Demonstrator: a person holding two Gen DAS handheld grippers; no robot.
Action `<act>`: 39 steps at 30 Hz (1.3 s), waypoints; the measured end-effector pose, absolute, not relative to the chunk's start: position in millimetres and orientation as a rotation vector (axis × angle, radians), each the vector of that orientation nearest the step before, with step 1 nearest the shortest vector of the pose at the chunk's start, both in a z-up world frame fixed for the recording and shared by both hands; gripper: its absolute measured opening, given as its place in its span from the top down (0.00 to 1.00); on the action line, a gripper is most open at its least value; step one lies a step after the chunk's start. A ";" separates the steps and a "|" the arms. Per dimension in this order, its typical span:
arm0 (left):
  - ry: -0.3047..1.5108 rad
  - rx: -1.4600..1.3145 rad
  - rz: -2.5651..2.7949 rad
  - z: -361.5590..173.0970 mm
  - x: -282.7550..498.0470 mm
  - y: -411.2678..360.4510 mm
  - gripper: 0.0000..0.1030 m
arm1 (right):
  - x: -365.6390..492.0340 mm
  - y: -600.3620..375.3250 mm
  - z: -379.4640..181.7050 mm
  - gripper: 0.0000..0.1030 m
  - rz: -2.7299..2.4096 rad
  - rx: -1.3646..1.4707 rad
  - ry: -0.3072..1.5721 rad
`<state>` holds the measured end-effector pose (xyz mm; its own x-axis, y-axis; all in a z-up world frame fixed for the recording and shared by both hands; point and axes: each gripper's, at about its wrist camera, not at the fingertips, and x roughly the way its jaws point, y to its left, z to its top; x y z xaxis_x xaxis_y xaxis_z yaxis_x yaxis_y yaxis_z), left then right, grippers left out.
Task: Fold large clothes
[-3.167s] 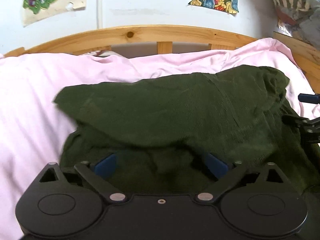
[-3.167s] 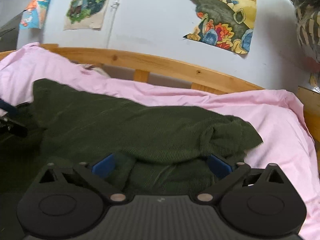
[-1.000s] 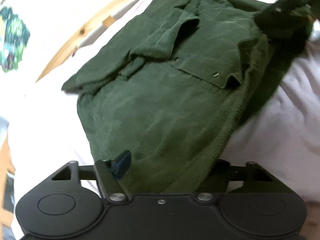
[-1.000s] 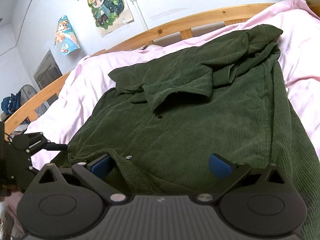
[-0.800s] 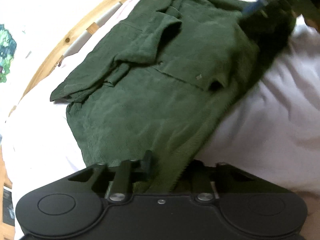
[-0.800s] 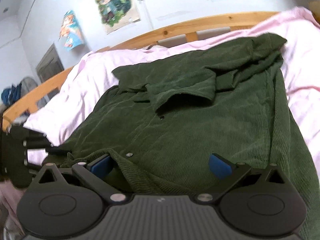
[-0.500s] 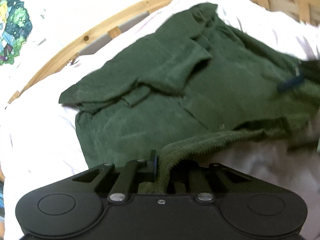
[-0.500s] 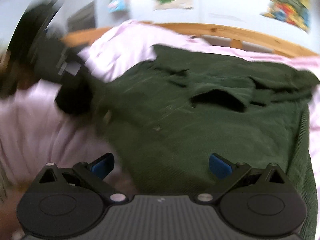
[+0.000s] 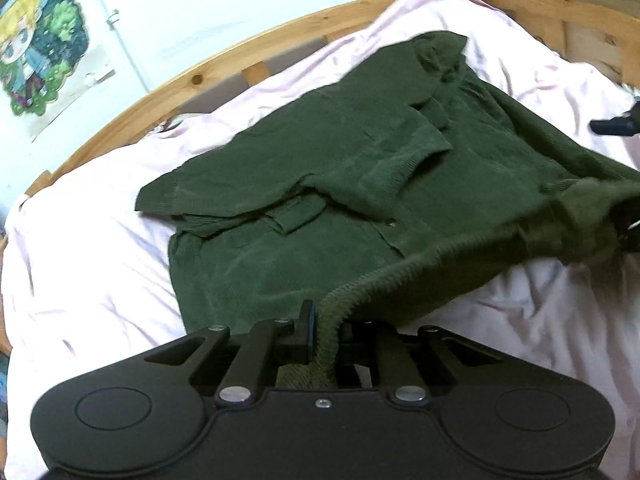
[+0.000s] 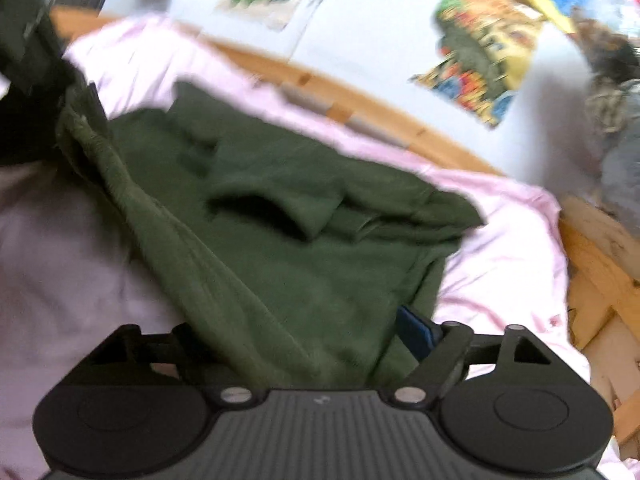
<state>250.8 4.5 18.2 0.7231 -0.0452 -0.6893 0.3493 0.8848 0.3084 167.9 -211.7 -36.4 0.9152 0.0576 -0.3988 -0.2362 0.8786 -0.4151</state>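
Note:
A dark green corduroy shirt [image 9: 328, 184] lies on the pink bed sheet [image 9: 80, 264] with its sleeves folded over the body. My left gripper [image 9: 326, 328] is shut on the shirt's near hem corner and holds it lifted. In the right wrist view the shirt [image 10: 280, 240] runs between the fingers of my right gripper [image 10: 312, 344], whose jaws stand wide; the view is blurred. The hem stretches taut from the left gripper toward the right one, at the right edge of the left wrist view [image 9: 628, 216].
A wooden bed frame [image 9: 224, 68] curves around the far side and the right side [image 10: 600, 264]. Posters hang on the white wall [image 9: 36, 48]. A pile of patterned fabric [image 10: 616, 120] sits at the far right.
The left gripper closed on the hem and lifted it. The right gripper swung quickly to the other hem corner, and the shirt's lower edge has come up off the sheet.

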 end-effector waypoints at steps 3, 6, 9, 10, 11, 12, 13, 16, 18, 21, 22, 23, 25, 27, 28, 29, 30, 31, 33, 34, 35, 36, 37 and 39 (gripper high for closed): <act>0.732 0.398 -0.207 24.7 261.6 11.2 0.91 | 166.9 -217.6 -27.6 0.22 0.112 -0.469 0.315; 0.731 0.385 -0.200 26.2 270.6 13.0 0.88 | 175.7 -218.6 -26.3 0.32 0.115 -0.462 0.306; 0.736 0.395 -0.182 21.1 270.7 11.3 0.84 | 181.5 -218.0 -27.4 0.51 0.141 -0.454 0.311; 0.737 0.408 -0.177 18.4 268.6 11.7 0.80 | 180.6 -216.6 -27.4 0.54 0.145 -0.457 0.308; 0.738 0.418 -0.172 16.4 265.9 12.5 0.78 | 178.4 -215.3 -26.8 0.60 0.149 -0.460 0.302; 0.742 0.429 -0.166 13.5 262.2 13.5 0.73 | 178.7 -214.9 -26.9 0.64 0.153 -0.463 0.297; 0.748 0.443 -0.163 9.7 257.5 15.2 0.70 | 180.4 -214.0 -26.9 0.65 0.155 -0.469 0.291; 0.768 0.493 -0.159 -3.8 241.4 20.0 0.63 | 179.5 -209.6 -27.2 0.67 0.150 -0.494 0.270; 0.791 0.525 -0.148 -14.7 229.8 21.2 0.61 | 178.6 -208.2 -27.8 0.69 0.145 -0.505 0.267; 0.841 0.525 -0.142 -30.5 217.9 25.5 0.63 | 177.6 -208.2 -31.5 0.71 0.141 -0.519 0.286; 0.858 0.525 -0.146 -36.1 213.7 26.2 0.65 | 176.4 -208.5 -32.8 0.72 0.144 -0.521 0.296; 0.860 0.542 -0.146 -40.3 209.4 24.5 0.65 | 174.9 -208.7 -33.9 0.72 0.146 -0.525 0.304; 0.839 0.603 -0.146 -47.7 199.4 20.2 0.66 | 169.1 -207.1 -36.7 0.72 0.146 -0.549 0.317; 0.822 0.659 -0.141 -54.6 189.8 16.7 0.68 | 164.9 -205.5 -38.5 0.72 0.147 -0.569 0.327; 0.813 0.682 -0.134 -57.2 186.2 14.9 0.69 | 163.1 -204.0 -40.1 0.72 0.147 -0.590 0.336; 0.801 0.696 -0.123 -58.3 182.8 13.5 0.70 | 163.4 -201.6 -43.4 0.72 0.149 -0.624 0.364; 0.785 0.701 -0.110 -58.6 179.7 12.6 0.74 | 164.4 -199.8 -47.2 0.73 0.144 -0.645 0.391; 0.764 0.696 -0.100 -56.8 176.8 11.4 0.84 | 164.5 -199.6 -49.6 0.76 0.148 -0.643 0.409; 0.716 0.667 -0.077 -50.1 170.9 7.9 0.94 | 162.9 -198.5 -51.3 0.92 0.177 -0.622 0.432; 0.680 0.648 -0.062 -44.4 167.3 7.3 0.95 | 160.2 -196.2 -51.0 0.92 0.178 -0.637 0.418; 0.654 0.636 -0.051 -39.6 164.9 5.9 0.95 | 157.6 -195.8 -49.1 0.93 0.177 -0.647 0.403; 0.624 0.623 -0.043 -33.1 160.6 5.8 0.95 | 153.6 -196.4 -43.6 0.94 0.180 -0.637 0.393; 0.593 0.612 -0.040 -25.5 155.3 6.1 0.95 | 150.0 -197.9 -38.8 0.94 0.185 -0.622 0.386; 0.539 0.608 -0.033 -10.0 143.3 4.6 0.96 | 138.6 -198.1 -27.7 0.94 0.179 -0.617 0.364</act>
<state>143.3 4.6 -10.0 0.8622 0.1256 -0.4908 0.1844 0.8246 0.5349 138.6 -198.1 -27.7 0.9213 0.0553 -0.3849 -0.2703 0.8026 -0.5317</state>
